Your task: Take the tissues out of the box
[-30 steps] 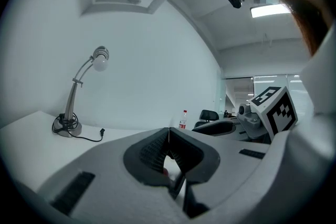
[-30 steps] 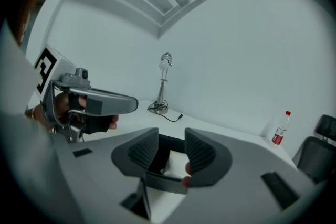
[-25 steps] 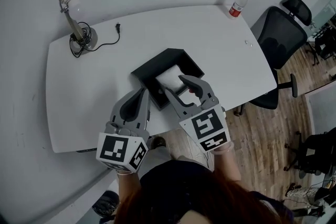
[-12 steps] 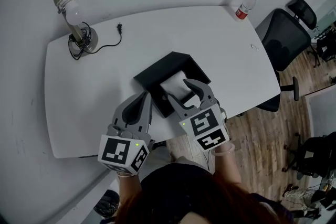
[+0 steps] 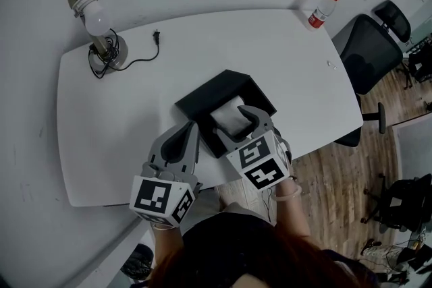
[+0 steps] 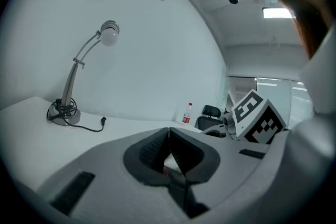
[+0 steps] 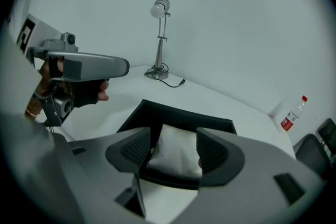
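right claw: your right claw [image 7: 176,140] is released, its jaws spread wide and standing to either side of the tissue pack [image 7: 176,153]; whether the pads touch the pack, you cannot tell.
right claw from above: in the head view it [image 5: 236,123] reaches over the near edge of the box [image 5: 223,82], with the pack [image 5: 228,115] showing between the jaws.
left claw: your left claw [image 6: 169,137] is clenched, its jaws pressed together with nothing between them.
left claw position: it [image 5: 188,135] hangs just beside the box's near left corner, over the table [image 5: 128,111], apart from the box.
tissues: a white soft pack lying inside the box, toward your side of it.
box: black, open-topped, set near the table's front edge, turned at an angle.
table: white with rounded corners.
lamp: a metal desk lamp [image 5: 94,13] stands at the far left corner, its cord and plug [image 5: 154,36] trailing across the table.
bottle: a small bottle with a red cap and label [image 5: 322,10] stands at the far right corner.
chair: a black office chair [image 5: 370,47] sits beyond the table's right end.
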The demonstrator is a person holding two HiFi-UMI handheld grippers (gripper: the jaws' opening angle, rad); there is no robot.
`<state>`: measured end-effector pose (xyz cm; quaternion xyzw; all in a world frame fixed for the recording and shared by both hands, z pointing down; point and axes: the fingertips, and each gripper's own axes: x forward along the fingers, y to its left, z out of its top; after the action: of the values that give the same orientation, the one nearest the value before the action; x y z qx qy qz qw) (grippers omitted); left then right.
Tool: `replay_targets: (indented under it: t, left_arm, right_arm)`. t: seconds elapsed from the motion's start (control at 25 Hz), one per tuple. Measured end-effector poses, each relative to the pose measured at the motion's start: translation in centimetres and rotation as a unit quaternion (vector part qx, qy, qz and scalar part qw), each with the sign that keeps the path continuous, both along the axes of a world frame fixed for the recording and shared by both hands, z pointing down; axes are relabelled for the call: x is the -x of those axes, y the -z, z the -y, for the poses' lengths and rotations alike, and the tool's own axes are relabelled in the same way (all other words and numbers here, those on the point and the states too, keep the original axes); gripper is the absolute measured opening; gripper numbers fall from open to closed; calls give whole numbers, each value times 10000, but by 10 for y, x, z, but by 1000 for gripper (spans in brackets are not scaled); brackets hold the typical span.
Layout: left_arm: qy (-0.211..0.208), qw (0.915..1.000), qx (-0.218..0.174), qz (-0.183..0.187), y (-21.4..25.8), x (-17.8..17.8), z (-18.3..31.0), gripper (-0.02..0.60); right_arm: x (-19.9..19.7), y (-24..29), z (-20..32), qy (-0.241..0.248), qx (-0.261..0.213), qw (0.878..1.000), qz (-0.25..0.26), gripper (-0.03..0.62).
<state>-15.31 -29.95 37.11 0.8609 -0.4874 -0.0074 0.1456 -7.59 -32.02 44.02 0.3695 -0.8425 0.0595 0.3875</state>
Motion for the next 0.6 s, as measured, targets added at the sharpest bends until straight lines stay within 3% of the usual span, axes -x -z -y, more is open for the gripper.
replay_targets:
  t: [0.6]
  left_arm:
    - [-25,9998,179,-107,-14,7,8,21]
  right_arm:
    - [1,-35,5,-164,804,9941,-709,279]
